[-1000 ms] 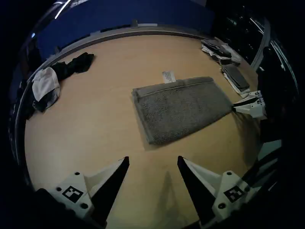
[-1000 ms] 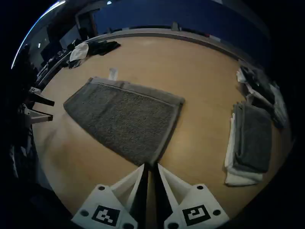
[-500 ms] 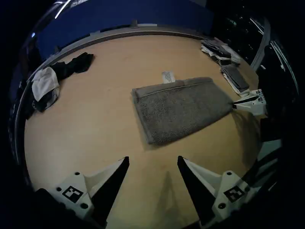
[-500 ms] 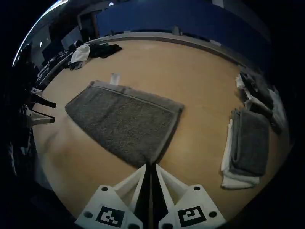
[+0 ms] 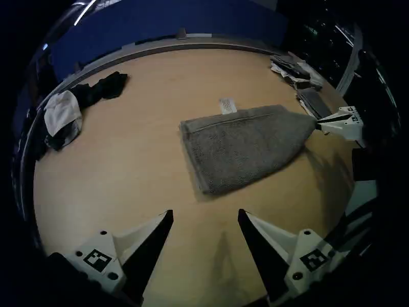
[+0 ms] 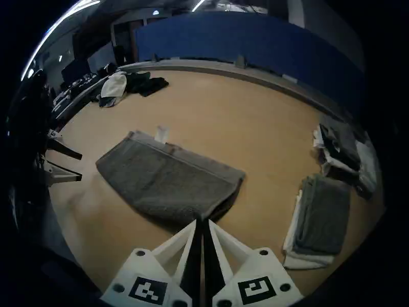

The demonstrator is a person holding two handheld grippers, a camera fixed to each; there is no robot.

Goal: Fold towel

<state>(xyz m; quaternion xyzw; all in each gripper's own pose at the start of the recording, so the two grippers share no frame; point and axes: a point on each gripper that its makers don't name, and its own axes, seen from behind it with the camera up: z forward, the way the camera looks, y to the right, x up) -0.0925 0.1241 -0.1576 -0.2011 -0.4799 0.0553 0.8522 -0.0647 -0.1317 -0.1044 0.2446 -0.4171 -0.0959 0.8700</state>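
My right gripper [image 6: 203, 223] has its fingers pressed together on one corner of the grey towel [image 6: 168, 179]. That corner is raised off the wooden table [image 6: 245, 117], so the cloth is drawn to a point there, while the rest lies flat near the middle of the table. My left gripper [image 5: 204, 212] hangs with its fingers wide apart and empty, well short of the towel's near edge. I think the main danger is that nothing holds the opposite side. If I carry the corner across with one gripper alone, the whole towel may slide on the smooth wood instead of folding, or the fold may come out crooked. The towel looks already doubled, and I cannot tell if the fingers hold both layers. If they hold only the upper one, the layers would separate when I lift. The bite seems to be at the very tip, so a quick pull could let it slip out. The stack of folded towels [image 6: 319, 220] is near on that side, and a wide swing could disturb it.
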